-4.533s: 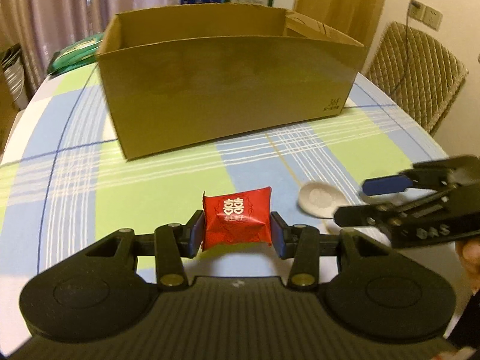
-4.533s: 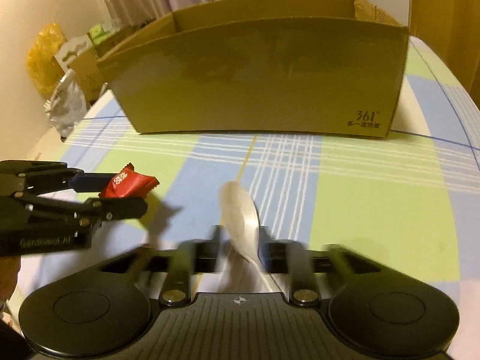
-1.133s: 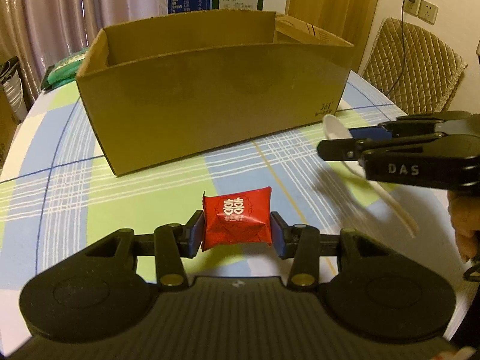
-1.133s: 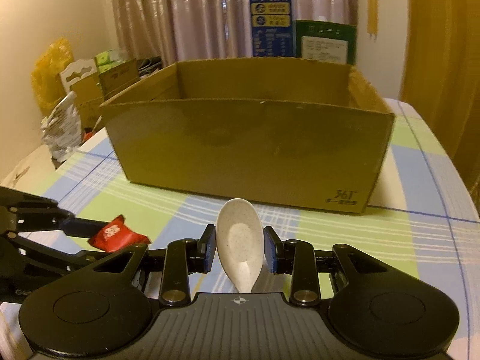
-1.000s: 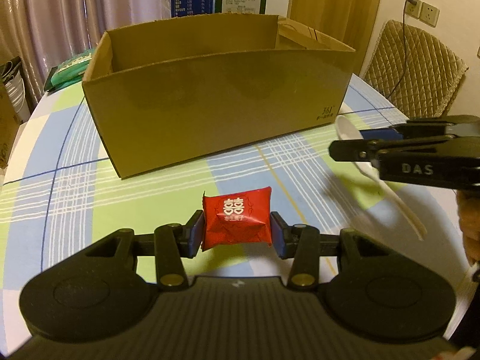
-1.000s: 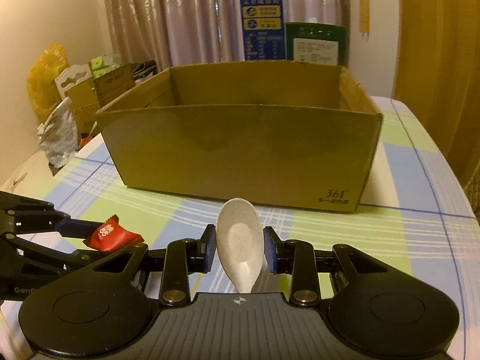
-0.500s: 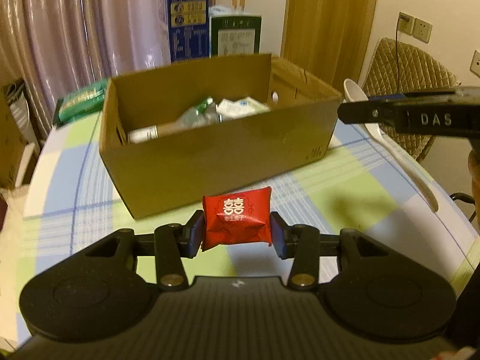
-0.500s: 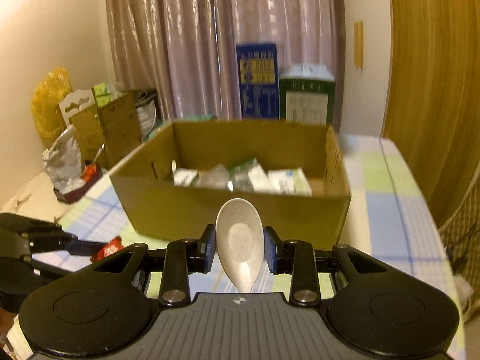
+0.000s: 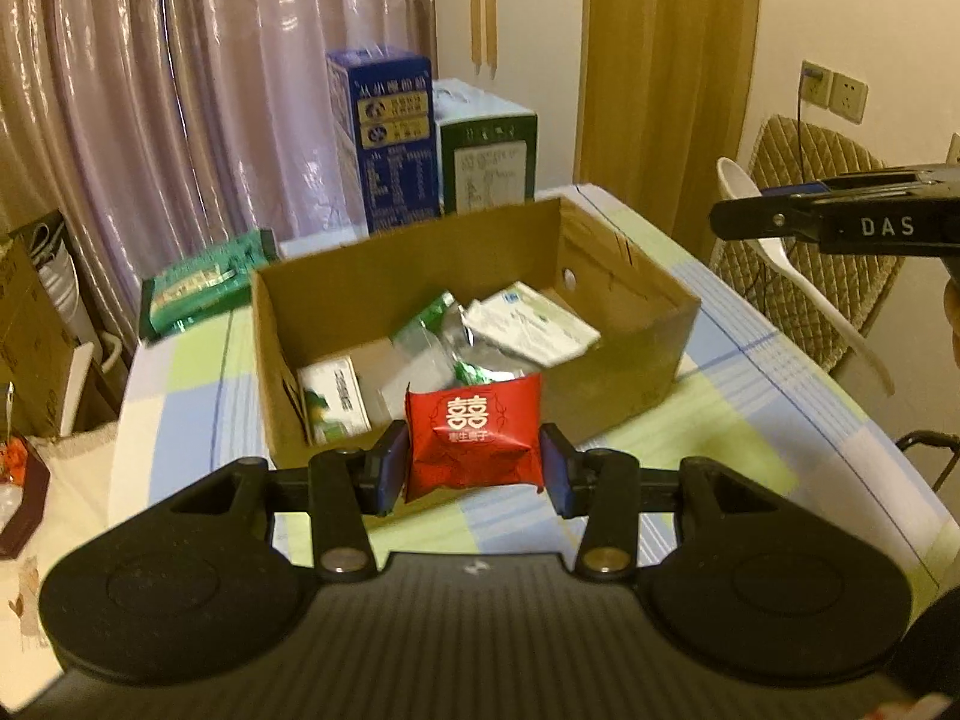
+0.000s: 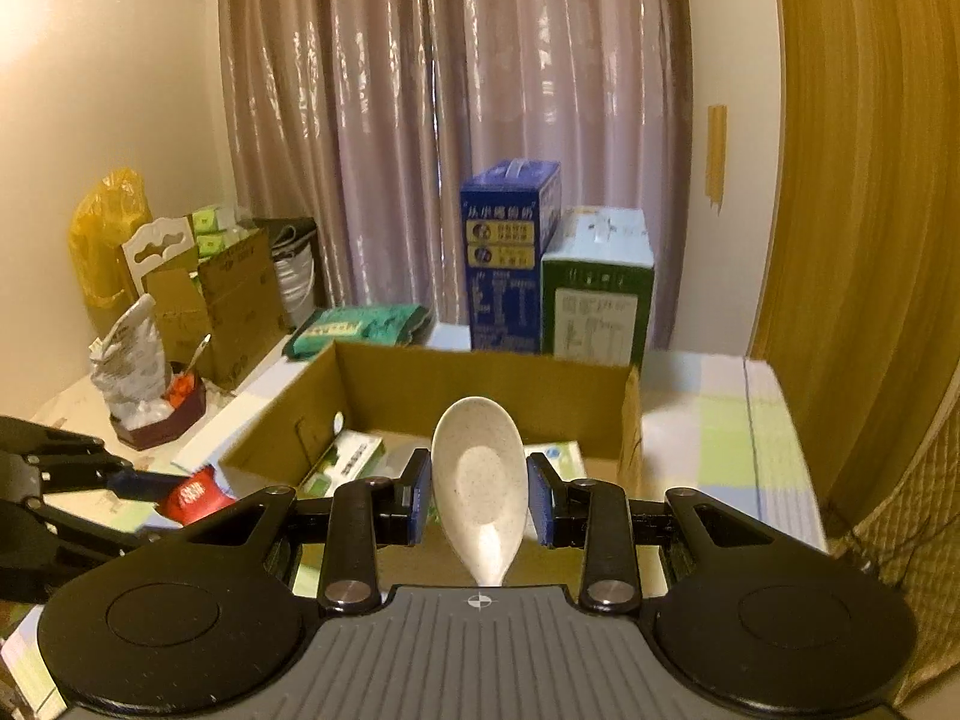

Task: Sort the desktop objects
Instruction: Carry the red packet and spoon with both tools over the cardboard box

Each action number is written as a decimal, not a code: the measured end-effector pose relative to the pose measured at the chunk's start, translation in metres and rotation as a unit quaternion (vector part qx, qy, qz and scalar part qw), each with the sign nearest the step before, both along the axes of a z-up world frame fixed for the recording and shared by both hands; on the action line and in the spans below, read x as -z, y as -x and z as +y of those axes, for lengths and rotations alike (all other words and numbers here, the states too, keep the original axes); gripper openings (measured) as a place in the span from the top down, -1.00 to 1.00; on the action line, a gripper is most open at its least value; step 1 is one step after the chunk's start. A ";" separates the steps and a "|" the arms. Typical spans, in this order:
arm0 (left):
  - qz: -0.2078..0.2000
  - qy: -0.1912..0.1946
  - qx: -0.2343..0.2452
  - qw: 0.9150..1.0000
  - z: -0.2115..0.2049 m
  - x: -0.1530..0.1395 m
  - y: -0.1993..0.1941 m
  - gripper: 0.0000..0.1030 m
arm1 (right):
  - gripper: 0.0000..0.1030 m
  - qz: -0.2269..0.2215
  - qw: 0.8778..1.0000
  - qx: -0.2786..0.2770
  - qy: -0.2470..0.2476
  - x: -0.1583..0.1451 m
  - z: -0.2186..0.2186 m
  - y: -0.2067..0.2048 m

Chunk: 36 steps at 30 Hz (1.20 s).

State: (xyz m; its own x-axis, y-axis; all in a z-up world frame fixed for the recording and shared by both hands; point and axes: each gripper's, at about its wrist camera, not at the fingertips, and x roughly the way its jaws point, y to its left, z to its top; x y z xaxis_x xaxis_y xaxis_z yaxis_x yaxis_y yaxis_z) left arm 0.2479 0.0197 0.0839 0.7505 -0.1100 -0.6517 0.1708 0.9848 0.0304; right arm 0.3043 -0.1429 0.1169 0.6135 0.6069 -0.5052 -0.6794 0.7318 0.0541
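Observation:
My left gripper (image 9: pixel 474 468) is shut on a red candy packet (image 9: pixel 474 438) with white characters, held high in front of the open cardboard box (image 9: pixel 630 360). My right gripper (image 10: pixel 479 495) is shut on a white speckled spoon (image 10: pixel 480 480), bowl pointing forward over the box (image 10: pixel 480 384). In the left wrist view the right gripper (image 9: pixel 750 210) hangs at the right edge with the spoon (image 9: pixel 810 300) slanting down from it. The right wrist view shows the left gripper (image 10: pixel 138 489) at the lower left with the red packet (image 10: pixel 195 498).
Several white and green packets (image 9: pixel 498 330) lie inside the box. Behind it stand a blue carton (image 9: pixel 390 144) and a green carton (image 9: pixel 486 156). A green bag (image 9: pixel 198 276) lies at the table's far left. A quilted chair (image 9: pixel 804 252) stands to the right.
Both grippers have risen with their loads; the box now sits lower in both views and its inside and packets show. Grips are unchanged.

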 end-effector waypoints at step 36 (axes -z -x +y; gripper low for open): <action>0.047 0.007 -0.040 0.998 0.042 0.004 -0.136 0.22 | 0.41 0.034 0.997 0.005 0.065 0.005 0.062 -0.126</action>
